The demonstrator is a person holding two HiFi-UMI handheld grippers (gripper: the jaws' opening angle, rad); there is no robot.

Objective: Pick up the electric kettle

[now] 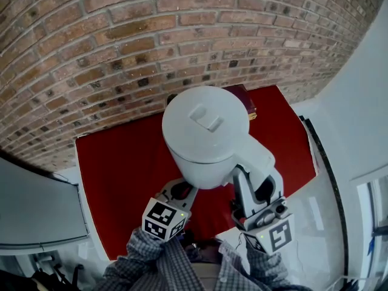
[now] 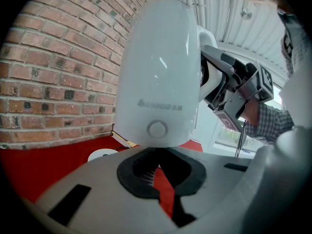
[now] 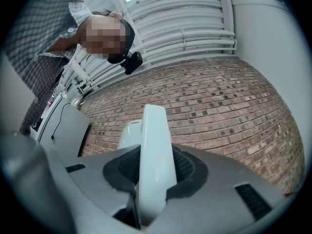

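White kettle up off the red cloth, in your right gripper.

You are holding the white plastic electric kettle upright above the red cloth, its long axis standing vertical and its lid facing up. Its curved handle is pointing back toward you, to the near right, and the rounded body is facing the brick wall on the far side. Your right gripper is clamping that handle, its jaws standing about halfway apart with both pads pressing on it. Your left gripper is reaching in just under the kettle's bottom edge from the near left, its jaws parted with nothing between them. A white round disc is lying on the cloth beyond it, near the wall.
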